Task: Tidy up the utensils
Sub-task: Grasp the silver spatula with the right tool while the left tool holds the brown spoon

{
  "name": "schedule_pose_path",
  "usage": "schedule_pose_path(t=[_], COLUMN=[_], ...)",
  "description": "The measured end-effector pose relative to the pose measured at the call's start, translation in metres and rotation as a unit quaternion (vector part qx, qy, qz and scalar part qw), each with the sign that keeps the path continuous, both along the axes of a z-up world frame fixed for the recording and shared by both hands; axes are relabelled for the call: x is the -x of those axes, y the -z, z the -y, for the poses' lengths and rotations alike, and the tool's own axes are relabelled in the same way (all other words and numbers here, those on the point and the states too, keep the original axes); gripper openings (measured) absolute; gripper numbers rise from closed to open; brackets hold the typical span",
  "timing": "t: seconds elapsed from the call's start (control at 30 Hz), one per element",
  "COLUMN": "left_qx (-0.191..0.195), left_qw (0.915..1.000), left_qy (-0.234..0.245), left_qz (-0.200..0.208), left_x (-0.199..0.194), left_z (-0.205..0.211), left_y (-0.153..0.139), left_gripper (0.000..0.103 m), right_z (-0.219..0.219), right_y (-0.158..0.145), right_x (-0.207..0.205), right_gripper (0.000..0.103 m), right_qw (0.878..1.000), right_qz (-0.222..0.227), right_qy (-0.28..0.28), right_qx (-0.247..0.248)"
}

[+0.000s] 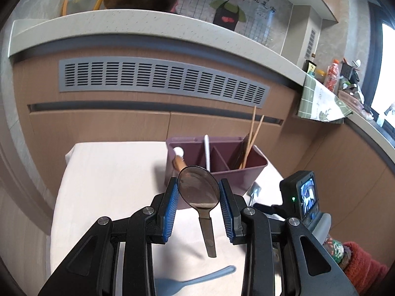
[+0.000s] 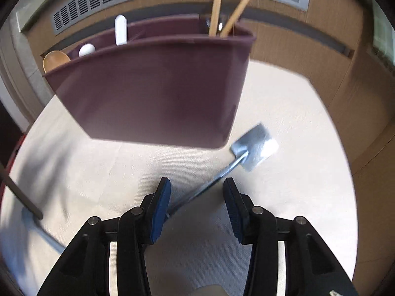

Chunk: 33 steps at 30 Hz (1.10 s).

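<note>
Left wrist view: a dark translucent spoon [image 1: 198, 190] is being held by the left gripper [image 1: 198, 206], its round bowl clamped between the ribbed blue pads, bowl up, flat handle hanging down and slightly right above the white cloth [image 1: 111, 185]. The maroon caddy [image 1: 249, 172] is standing just beyond the bowl, its three compartments open upward; this hand is judged nearer to it. A white handle [image 1: 207, 151] and two wooden chopsticks [image 1: 253, 138] are leaning inside. A matte blue spoon [image 1: 197, 280] is lying flat on the near cloth.

Right wrist view: the right gripper [image 2: 197, 209] is being held with its jaws wide and nothing gripped. A metal spatula [image 2: 254, 146] is lying on the cloth, its thin shaft running between the jaws, from beside the left pad up and right to the shiny squarish blade near the caddy's right corner. The long axis is crossing the jaw line obliquely, so a closing on the shaft is judged feasible. The picture is being blurred by motion.
</note>
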<state>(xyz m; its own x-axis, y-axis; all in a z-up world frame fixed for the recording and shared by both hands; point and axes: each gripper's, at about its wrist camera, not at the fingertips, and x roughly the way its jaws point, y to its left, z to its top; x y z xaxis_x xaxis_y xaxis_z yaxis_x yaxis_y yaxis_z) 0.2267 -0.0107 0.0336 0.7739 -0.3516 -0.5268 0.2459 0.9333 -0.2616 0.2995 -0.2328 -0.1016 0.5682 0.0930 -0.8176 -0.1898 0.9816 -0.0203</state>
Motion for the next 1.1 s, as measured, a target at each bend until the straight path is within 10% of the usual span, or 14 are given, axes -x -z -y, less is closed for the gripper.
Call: schedule_pose_path(t=[0.47,0.7,0.77,0.87,1.1], left_qx=[0.017,0.018,0.019,0.02,0.024], left_qw=[0.9998,0.9997,0.9996,0.9996,0.9994], left_qy=[0.01,0.01,0.01,0.01,0.012], left_qz=[-0.01,-0.016,-0.017,-0.017,-0.023], left_x=[0.006,0.007,0.007,0.007,0.006], left_z=[-0.002,-0.001,-0.001,-0.001,-0.003], left_y=[0.009,0.01,0.011,0.011,0.016], left_gripper=[0.034,0.034,0.034,0.034,0.034], right_z=[0.055,0.055,0.05,0.049,0.051], right_y=[0.0,0.002,0.0,-0.005,-0.004], right_x=[0.078,0.078,0.067,0.057,0.005], right_gripper=[0.043,0.083,0.078,0.038,0.048], right_qw=[1.0,0.995,0.996,0.997,0.99], right_qz=[-0.018,-0.048,-0.059,-0.029,-0.029], right_qy=[0.004,0.026,0.009,0.058,0.134], right_qx=[-0.013,-0.084,-0.061,-0.028,-0.028])
